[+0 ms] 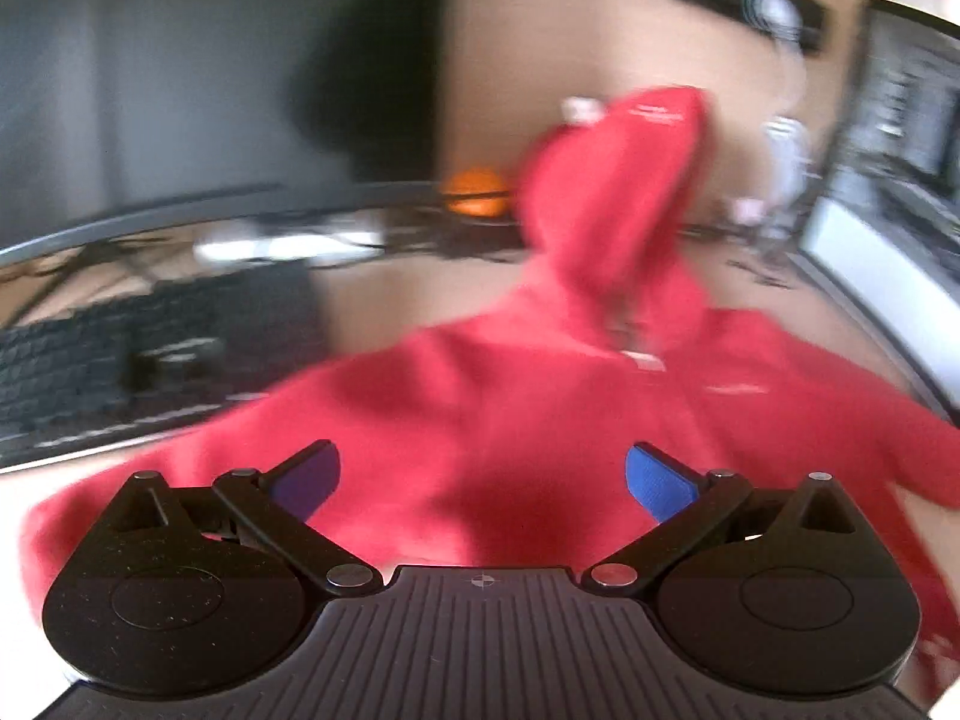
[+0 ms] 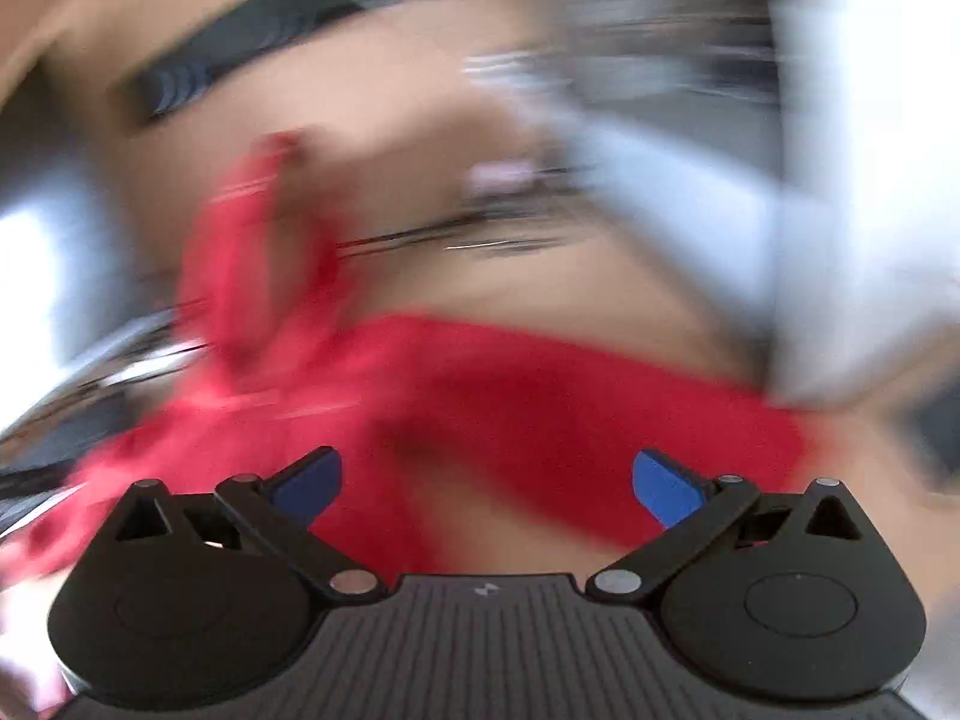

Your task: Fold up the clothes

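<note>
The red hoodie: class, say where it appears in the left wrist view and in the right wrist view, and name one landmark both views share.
Left wrist view: the red hoodie spreads across the lower centre, hood pointing up right of centre.
Right wrist view: the red hoodie, badly blurred, forms a band across the lower middle, with a part rising at left.
Shared landmark: the tan tabletop beneath it.
</note>
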Motion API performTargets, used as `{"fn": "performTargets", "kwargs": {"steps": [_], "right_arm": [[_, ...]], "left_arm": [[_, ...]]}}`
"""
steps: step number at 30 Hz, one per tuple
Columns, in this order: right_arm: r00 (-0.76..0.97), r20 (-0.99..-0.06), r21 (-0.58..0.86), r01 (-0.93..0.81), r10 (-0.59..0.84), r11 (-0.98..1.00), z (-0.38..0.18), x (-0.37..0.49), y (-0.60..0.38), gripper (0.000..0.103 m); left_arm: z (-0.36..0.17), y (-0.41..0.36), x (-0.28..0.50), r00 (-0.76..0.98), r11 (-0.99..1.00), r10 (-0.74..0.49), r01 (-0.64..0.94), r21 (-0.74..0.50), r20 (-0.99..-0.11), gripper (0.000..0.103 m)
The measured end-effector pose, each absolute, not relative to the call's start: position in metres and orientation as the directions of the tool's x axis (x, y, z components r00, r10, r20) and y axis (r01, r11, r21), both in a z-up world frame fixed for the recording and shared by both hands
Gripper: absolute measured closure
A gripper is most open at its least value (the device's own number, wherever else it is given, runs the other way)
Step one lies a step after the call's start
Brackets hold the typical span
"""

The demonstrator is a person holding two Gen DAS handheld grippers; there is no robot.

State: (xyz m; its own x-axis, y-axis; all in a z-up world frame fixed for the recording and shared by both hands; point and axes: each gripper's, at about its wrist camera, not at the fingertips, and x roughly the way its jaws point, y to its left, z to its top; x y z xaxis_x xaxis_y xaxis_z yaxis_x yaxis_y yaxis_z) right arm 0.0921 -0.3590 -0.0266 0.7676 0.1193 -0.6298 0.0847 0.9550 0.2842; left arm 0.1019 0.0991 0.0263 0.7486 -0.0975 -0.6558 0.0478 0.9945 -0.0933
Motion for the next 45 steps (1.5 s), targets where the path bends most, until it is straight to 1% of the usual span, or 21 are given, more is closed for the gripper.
{"fn": "performTargets", "kwargs": {"steps": [1, 3, 5, 9, 14, 17, 21, 24, 25, 28, 31, 33, 35, 38, 42, 43, 45], "right_arm": [[0.748, -0.657, 0.301, 0.149, 0.092, 0.942, -0.034, 0.091, -0.380, 0.000], [0.735, -0.668, 0.369, 0.191, 0.117, 0.910, -0.044, 0.090, -0.408, 0.000], [0.735, -0.665, 0.394, 0.198, 0.130, 0.897, -0.052, 0.094, -0.421, 0.000], [0.734, -0.659, 0.444, 0.203, 0.165, 0.873, -0.066, 0.109, -0.434, 0.000], [0.736, -0.571, 0.628, 0.107, 0.364, 0.771, -0.077, 0.122, -0.446, 0.000], [0.733, -0.538, 0.686, 0.094, 0.416, 0.721, -0.079, 0.134, -0.445, 0.000], [0.757, -0.410, 0.725, -0.068, 0.509, 0.685, -0.036, 0.141, -0.420, 0.000], [0.740, -0.313, 0.699, -0.245, 0.595, 0.672, 0.014, 0.163, -0.372, 0.000], [0.726, -0.288, 0.685, -0.300, 0.625, 0.664, 0.029, 0.172, -0.353, 0.000], [0.606, -0.231, 0.643, -0.491, 0.761, 0.587, 0.067, 0.198, -0.272, 0.000], [0.494, -0.264, 0.543, -0.633, 0.828, 0.551, 0.087, 0.201, -0.204, 0.000], [0.465, -0.309, 0.446, -0.699, 0.830, 0.558, 0.093, 0.196, -0.172, 0.000], [0.466, -0.336, 0.383, -0.726, 0.818, 0.571, 0.094, 0.190, -0.159, 0.000], [0.510, -0.391, 0.337, -0.696, 0.766, 0.635, 0.089, 0.193, -0.163, 0.000], [0.613, -0.483, 0.291, -0.560, 0.625, 0.775, 0.067, 0.199, -0.197, 0.000], [0.640, -0.505, 0.267, -0.523, 0.579, 0.810, 0.060, 0.198, -0.207, 0.000], [0.690, -0.550, 0.161, -0.466, 0.471, 0.870, 0.046, 0.188, -0.223, 0.000]], "left_arm": [[0.026, 0.088, 0.102, 0.740, 0.991, -0.134, 0.085, -0.105, -0.659, 0.000], [0.023, 0.068, 0.103, 0.722, 0.983, -0.185, 0.143, -0.117, -0.667, 0.000], [0.019, 0.050, 0.105, 0.702, 0.973, -0.225, 0.195, -0.121, -0.675, 0.000], [0.007, 0.025, 0.105, 0.684, 0.965, -0.240, 0.248, -0.090, -0.689, 0.000], [-0.007, 0.011, 0.111, 0.649, 0.958, -0.254, 0.272, -0.093, -0.717, 0.000], [-0.013, 0.010, 0.114, 0.630, 0.958, -0.253, 0.271, -0.097, -0.734, 0.000], [-0.020, 0.017, 0.119, 0.593, 0.959, -0.267, 0.243, -0.147, -0.760, 0.000], [-0.030, 0.022, 0.118, 0.564, 0.957, -0.284, 0.222, -0.188, -0.775, 0.000], [-0.033, 0.023, 0.118, 0.559, 0.956, -0.287, 0.217, -0.197, -0.778, 0.000], [-0.038, 0.024, 0.113, 0.568, 0.956, -0.285, 0.223, -0.189, -0.772, 0.000], [-0.040, 0.023, 0.111, 0.569, 0.956, -0.282, 0.236, -0.175, -0.772, 0.000], [-0.040, 0.021, 0.113, 0.561, 0.955, -0.279, 0.246, -0.165, -0.779, 0.000], [-0.040, 0.019, 0.114, 0.553, 0.954, -0.274, 0.257, -0.152, -0.787, 0.000], [-0.041, 0.018, 0.115, 0.548, 0.954, -0.270, 0.263, -0.143, -0.792, 0.000], [-0.040, 0.022, 0.113, 0.569, 0.956, -0.278, 0.241, -0.166, -0.774, 0.000], [-0.038, 0.024, 0.113, 0.575, 0.956, -0.284, 0.232, -0.181, -0.768, 0.000], [-0.031, 0.032, 0.114, 0.589, 0.951, -0.308, 0.207, -0.229, -0.747, 0.000]]}}
